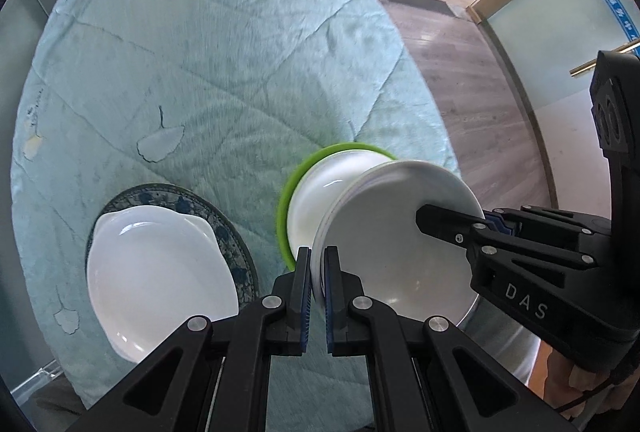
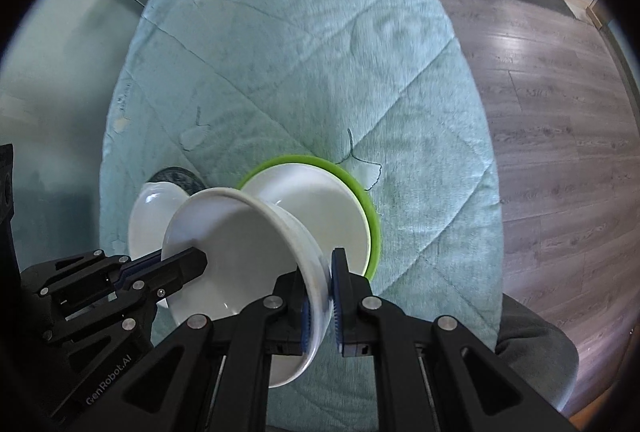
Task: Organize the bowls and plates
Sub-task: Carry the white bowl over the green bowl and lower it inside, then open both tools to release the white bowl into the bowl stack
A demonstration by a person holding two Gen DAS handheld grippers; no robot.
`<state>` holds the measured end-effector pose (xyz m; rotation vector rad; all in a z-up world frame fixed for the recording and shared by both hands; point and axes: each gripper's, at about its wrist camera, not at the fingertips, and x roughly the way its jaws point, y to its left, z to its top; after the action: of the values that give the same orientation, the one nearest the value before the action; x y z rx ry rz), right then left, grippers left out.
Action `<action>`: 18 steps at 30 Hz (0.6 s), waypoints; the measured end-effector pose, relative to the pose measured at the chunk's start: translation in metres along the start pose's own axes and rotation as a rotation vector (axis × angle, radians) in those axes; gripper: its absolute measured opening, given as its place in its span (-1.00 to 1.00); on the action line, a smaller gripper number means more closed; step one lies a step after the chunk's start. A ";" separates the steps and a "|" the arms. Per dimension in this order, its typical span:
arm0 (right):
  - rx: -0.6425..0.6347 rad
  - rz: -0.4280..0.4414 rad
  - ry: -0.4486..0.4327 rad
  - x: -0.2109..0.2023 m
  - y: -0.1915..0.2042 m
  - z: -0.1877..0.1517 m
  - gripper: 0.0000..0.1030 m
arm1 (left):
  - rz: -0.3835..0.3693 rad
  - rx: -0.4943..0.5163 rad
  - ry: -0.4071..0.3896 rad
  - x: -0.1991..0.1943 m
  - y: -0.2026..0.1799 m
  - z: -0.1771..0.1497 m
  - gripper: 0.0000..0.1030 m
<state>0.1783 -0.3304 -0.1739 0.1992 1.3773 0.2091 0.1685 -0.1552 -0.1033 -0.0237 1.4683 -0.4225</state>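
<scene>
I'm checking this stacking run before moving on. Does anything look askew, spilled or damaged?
Nothing spilled or broken. The odd thing is the white bowl: both tongs, left and right, clamp opposite sides of its rim, holding it steeply tilted above the white bowl in the green plate. The scalloped white dish sits level on the blue-patterned plate.

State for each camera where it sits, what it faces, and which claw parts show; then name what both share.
Left wrist: rides the left claw, facing the white bowl whose rim it pinches; right claw enters from the right.
Right wrist: rides the right claw, pinching the bowl's opposite rim; left claw enters from the left.
Shared: the bowl, green plate, teal cloth.
</scene>
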 end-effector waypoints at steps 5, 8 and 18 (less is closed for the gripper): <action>0.009 -0.025 0.022 0.016 -0.004 0.007 -0.84 | -0.007 -0.007 0.025 0.019 0.005 0.010 -0.97; 0.026 -0.035 0.036 0.023 -0.008 0.009 -0.84 | -0.004 0.000 0.035 0.028 0.005 0.013 -0.97; 0.061 -0.061 0.047 0.038 -0.006 0.012 -0.78 | -0.031 -0.020 0.038 0.035 0.012 0.012 -0.96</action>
<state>0.1973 -0.3260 -0.2094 0.2043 1.4356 0.1218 0.1846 -0.1574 -0.1390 -0.0550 1.5111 -0.4358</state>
